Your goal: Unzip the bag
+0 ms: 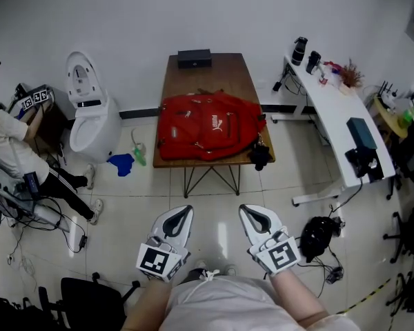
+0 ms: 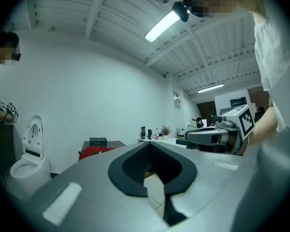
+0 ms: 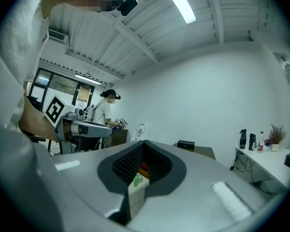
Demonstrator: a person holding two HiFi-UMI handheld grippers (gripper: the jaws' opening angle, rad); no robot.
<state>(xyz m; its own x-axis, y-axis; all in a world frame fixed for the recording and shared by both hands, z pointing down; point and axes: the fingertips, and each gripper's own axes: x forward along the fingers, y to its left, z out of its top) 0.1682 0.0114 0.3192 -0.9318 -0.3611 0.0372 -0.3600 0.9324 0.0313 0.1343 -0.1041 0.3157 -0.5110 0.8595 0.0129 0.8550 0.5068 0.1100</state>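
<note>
The wooden counter [image 1: 208, 74] stands ahead of me with the red bag [image 1: 208, 125] lying across it. My left gripper [image 1: 186, 209] and right gripper [image 1: 244, 208] hover side by side, well apart from the bag, both with jaws together, empty.

Red fabric backpack [image 1: 210, 126] on the brown wooden worktop [image 1: 205, 71] is too small in the head view for its zip to be read as open or shut. A small dark object [image 1: 260, 156] at its right front corner cannot be identified. The grey body of the left gripper [image 2: 149, 144] hides all but a red sliver of the backpack; between the fingers [image 3: 130, 164] of the right gripper [image 3: 144, 142] only a red speck shows.
</note>
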